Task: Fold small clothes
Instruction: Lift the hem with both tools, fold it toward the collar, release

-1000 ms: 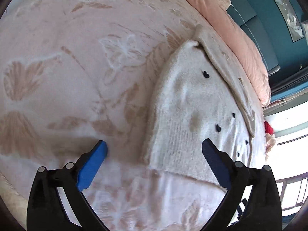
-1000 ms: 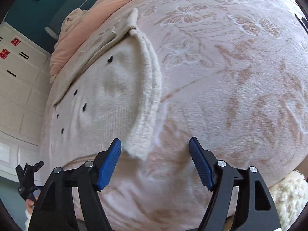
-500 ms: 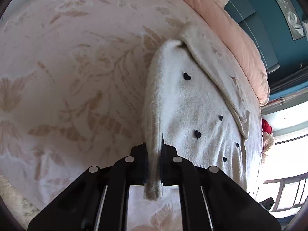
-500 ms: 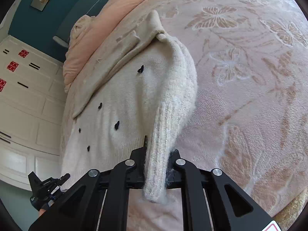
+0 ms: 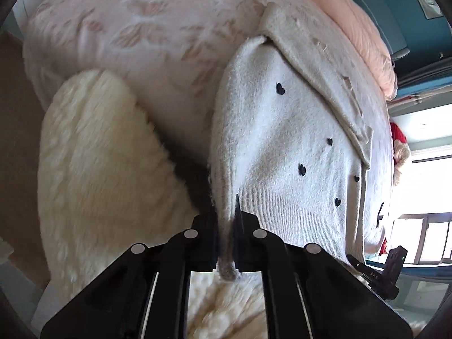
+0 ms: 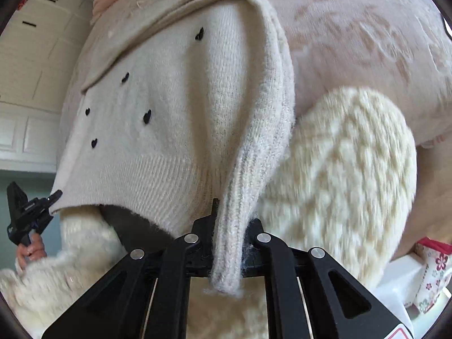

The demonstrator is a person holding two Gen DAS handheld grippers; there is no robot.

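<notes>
A cream knitted cardigan [image 5: 285, 141] with small black hearts and a beige collar hangs off the near edge of the bed, lifted by its hem. My left gripper [image 5: 227, 226] is shut on one bottom corner, which pokes out below its jaws. My right gripper [image 6: 230, 223] is shut on the opposite corner of the cardigan [image 6: 158, 90], a ribbed fold bunched between its jaws. In the right wrist view the left gripper [image 6: 42, 206] shows at the far left, held by a hand.
A pink blanket [image 5: 135, 28] with a butterfly pattern covers the bed. Fluffy cream sleeves [image 5: 93, 155] of the person fill the lower views. A peach duvet [image 5: 358, 19] lies at the far side. A floral box [image 6: 432, 265] sits at lower right.
Both grippers shut on the cardigan's bottom corners, then pulled it toward the near bed edge and lifted it. The fluffy sleeves have come into view.
</notes>
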